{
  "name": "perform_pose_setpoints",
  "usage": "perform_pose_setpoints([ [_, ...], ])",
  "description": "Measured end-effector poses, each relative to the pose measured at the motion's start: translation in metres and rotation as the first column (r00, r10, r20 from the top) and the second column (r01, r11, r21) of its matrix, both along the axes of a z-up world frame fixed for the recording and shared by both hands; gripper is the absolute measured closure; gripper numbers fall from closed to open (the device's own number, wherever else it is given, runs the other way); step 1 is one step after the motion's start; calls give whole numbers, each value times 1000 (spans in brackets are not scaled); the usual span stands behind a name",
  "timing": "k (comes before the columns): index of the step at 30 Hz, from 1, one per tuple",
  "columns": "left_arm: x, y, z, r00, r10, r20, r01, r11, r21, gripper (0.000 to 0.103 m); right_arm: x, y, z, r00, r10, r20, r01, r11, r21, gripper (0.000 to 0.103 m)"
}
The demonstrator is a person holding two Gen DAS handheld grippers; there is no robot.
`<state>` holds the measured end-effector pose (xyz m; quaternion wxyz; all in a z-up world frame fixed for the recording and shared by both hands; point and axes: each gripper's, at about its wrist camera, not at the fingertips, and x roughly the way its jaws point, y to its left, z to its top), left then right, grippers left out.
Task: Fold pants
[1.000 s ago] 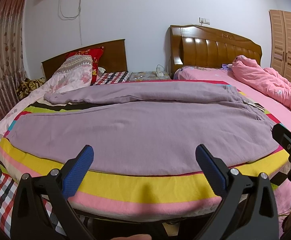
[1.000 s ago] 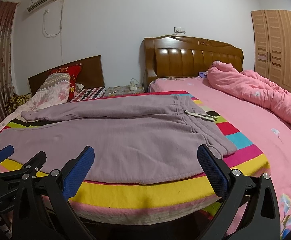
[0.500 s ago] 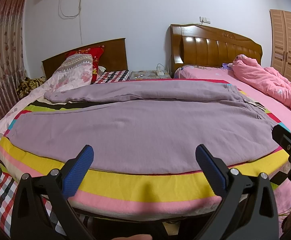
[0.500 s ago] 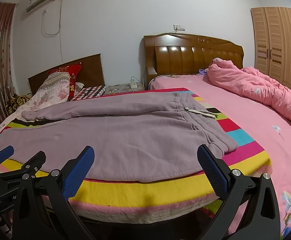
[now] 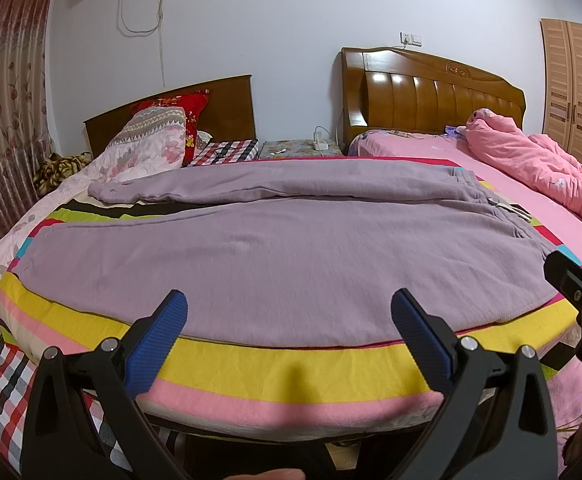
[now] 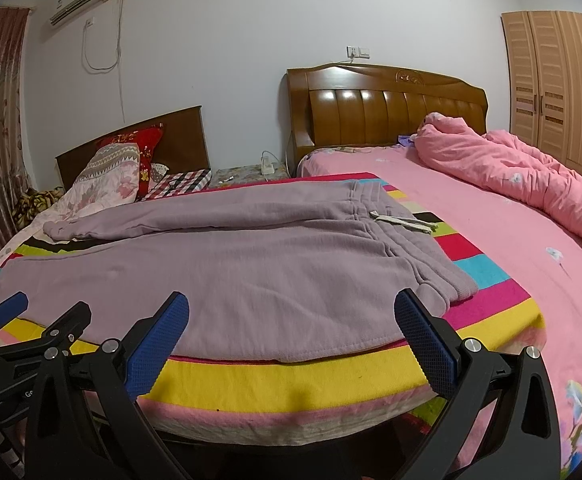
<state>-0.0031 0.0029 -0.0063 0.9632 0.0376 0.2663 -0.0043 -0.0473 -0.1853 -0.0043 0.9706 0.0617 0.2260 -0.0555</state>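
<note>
Item: pants [image 5: 275, 256], lilac sweat fabric, laid flat and lengthwise across the striped blanket [image 5: 291, 356] on the bed.
Position: near leg runs along the blanket's front edge, its hem just short of the yellow stripe; far leg lies toward the blanket's back edge, cuff at the left end near the patterned pillow [image 5: 147, 140].
Waistband: at the blanket's right end, ribbed, with the pale drawstring [image 6: 405, 222] trailing onto the stripes.
Legs: spread apart in a narrow V at the left end, joined at the right; not stacked one on the other.
Left gripper [image 5: 289, 330]: fingers wide apart, holding nothing, hovering off the blanket's front edge, opposite the middle of the near leg.
Right gripper [image 6: 291, 332]: fingers likewise wide apart and empty, off the front edge, closer to the waistband end.
Contact: neither gripper touches the cloth.
Done so far: garment spread out and mostly smooth; no fold visible.
Remaining, by judgement: all folds, likely leg over leg first, then cuffs toward the waistband.
Stage estimate: very start, approach before the first grasp.
Surroundings: pink quilt [image 6: 531, 176] bunched at the far right of the adjoining bed, well apart from the pants.
</note>
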Motion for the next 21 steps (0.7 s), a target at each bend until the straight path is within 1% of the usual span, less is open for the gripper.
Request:
perform_pose_setpoints([
  [18,-2,2,-4,1000,2,-8,-2,1000,1,1,2,-1,-4,1000,2,-19,-2,1000,18,4],
  [20,0,3,-4,1000,-14,-14,14,1000,-3,1,4,-2,-3,1000,13,-19,-13,1000,20,4],
  [21,1,3,-3,999,-40,-16,40,999,-10,1,5,-3,-1,1000,27,-16,-26,999,19,4],
])
